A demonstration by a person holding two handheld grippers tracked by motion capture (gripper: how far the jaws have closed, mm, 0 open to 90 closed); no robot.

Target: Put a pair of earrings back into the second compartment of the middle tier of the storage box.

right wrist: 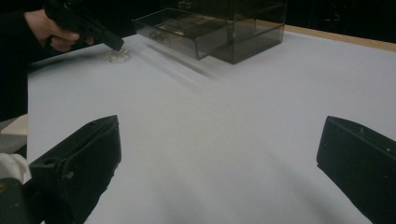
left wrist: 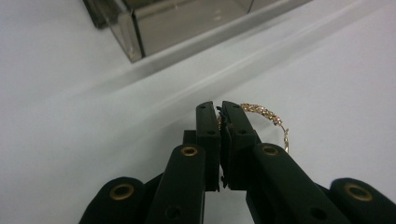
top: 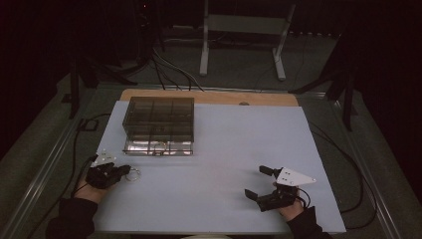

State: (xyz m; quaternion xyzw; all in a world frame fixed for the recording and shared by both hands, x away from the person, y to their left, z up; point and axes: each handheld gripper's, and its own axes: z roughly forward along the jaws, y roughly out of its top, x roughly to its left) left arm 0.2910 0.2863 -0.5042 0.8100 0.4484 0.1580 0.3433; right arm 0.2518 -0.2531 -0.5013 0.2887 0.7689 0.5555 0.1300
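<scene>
Two hands reach in from the near edge of the table [top: 219, 149], each holding a black claw. Near the front left corner, the left claw [top: 125, 171] lies low over the pale blue surface with its jaws pinched together on a thin gold hoop earring [top: 133, 174]. Seen along that claw [left wrist: 218, 109], the twisted gold ring [left wrist: 264, 113] curves out to one side of the closed tips, its edge caught between them, while the rest of the ring sits at the table surface. Whether the ring is lifted clear of the table cannot be told. Near the front right corner, the right claw [top: 259, 181] rests just above the surface with its jaws spread wide and nothing between them; a grey three-cornered plate sits on top of it. In its own view the two black jaws stand far apart at the bottom edges, with bare table between. Farther back, toward the left rear part of the table, stands a smoky see-through plastic box [top: 159, 119] with small compartments. Its bottom drawer [top: 158, 147] is pulled out toward the near edge, just beyond the left claw. Beyond the table's far edge, the room is dark, with cables on the floor.
</scene>
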